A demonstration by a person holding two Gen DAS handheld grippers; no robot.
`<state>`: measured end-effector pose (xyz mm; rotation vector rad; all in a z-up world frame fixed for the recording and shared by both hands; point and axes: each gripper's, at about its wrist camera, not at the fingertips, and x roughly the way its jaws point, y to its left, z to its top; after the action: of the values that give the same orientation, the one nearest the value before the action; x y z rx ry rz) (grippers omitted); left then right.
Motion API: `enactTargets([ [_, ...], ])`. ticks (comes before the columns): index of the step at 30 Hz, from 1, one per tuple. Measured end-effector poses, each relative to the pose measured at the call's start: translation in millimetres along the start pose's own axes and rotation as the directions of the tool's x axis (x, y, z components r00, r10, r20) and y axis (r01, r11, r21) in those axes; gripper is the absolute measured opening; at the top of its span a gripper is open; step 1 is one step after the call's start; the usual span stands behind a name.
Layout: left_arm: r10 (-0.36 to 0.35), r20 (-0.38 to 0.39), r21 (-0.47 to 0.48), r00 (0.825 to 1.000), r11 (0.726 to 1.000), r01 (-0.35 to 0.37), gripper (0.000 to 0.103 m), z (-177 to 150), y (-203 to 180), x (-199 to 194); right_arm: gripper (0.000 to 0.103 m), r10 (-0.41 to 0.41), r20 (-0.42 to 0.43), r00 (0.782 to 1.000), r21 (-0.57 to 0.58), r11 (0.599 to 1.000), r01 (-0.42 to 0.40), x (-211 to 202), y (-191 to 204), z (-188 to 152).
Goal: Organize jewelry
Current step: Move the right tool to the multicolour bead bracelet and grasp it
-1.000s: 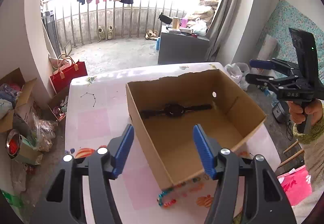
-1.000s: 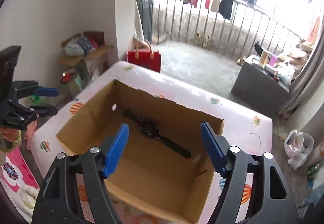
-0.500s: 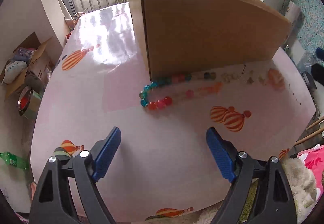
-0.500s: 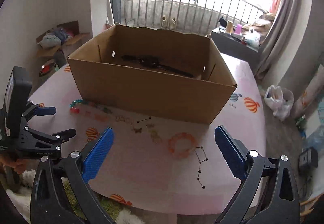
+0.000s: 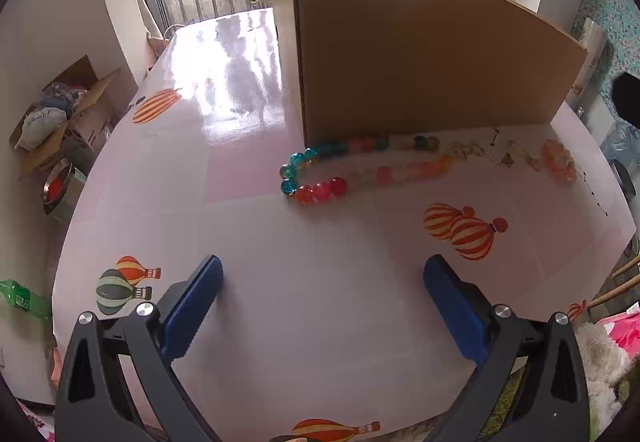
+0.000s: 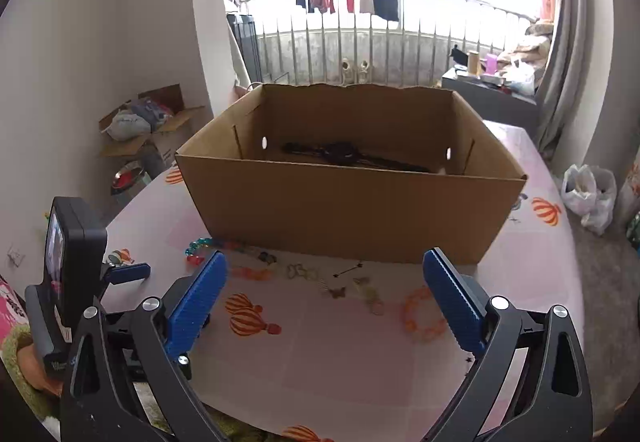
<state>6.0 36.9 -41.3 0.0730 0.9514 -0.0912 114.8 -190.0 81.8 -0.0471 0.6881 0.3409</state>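
At far left of the right wrist view, an opened carton (image 6: 154, 122) on the floor holds bundled cloth and bags. Just below it stands a metal bowl (image 6: 128, 174) with red contents.

On the table (image 6: 340, 354) stands the open cardboard box (image 6: 348, 202). Inside lies one black watch (image 6: 352, 156), strap extended, long axis running left to right and slightly toward the near right corner.

Outside the box, along the foot of its near wall, jewelry lies in a row. Left to right in the left wrist view:
- Beaded necklace (image 5: 340, 170): folded into a narrow loop, closed end pointing left, long axis parallel to the box wall, blue and red beads at the bend. Its upper strand sits just beside the wall; contact cannot be confirmed.
- Small pale trinkets (image 5: 480, 152): detail too faint to identify.
- Orange bead bracelet (image 5: 558, 160): lying flat at the right end, apart from the box.

Left gripper (image 5: 322, 286): jaws spread wide, holding nothing, low over the table and aimed at the necklace from the near side, well short of it. Right gripper (image 6: 324, 290): jaws spread wide, empty, above the near table edge, facing the box wall. The left gripper's body shows at that view's left edge.
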Motion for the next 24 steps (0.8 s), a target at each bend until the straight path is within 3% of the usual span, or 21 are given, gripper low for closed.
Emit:
enactTargets([
  [3, -0.013, 0.008, -0.003, 1.0, 1.0, 0.013, 0.099, 1, 4, 2, 0.065, 0.137, -0.055, 0.989, 0.017, 0.991, -0.136, 20, 6, 7],
  [4, -0.014, 0.008, 0.002, 1.0, 1.0, 0.014, 0.099, 2, 4, 2, 0.053, 0.17, -0.075, 0.983, 0.017, 0.985, -0.169, 27, 9, 9],
  [7, -0.026, 0.032, -0.003, 0.999, 1.0, 0.026, 0.099, 1, 12, -3, 0.032, 0.239, -0.151, 0.959, 0.003, 0.97, -0.242, 50, 21, 15],
  [9, -0.031, 0.06, -0.03, 0.998, 0.999, 0.033, 0.097, 0, 20, -9, 0.026, 0.274, -0.191, 0.943, -0.011, 0.96, -0.281, 64, 32, 17],
  [16, -0.062, 0.12, -0.136, 0.991, 0.988, 0.078, 0.065, 5, 50, -21, 0.022, 0.305, -0.294, 0.906, 0.01, 0.949, -0.316, 104, 53, 14],
  [24, -0.129, 0.148, -0.16, 0.981, 0.975, 0.152, 0.055, 21, 58, -20, 0.022, 0.363, -0.392, 0.845, 0.086, 0.929, -0.359, 103, 50, -8],
])
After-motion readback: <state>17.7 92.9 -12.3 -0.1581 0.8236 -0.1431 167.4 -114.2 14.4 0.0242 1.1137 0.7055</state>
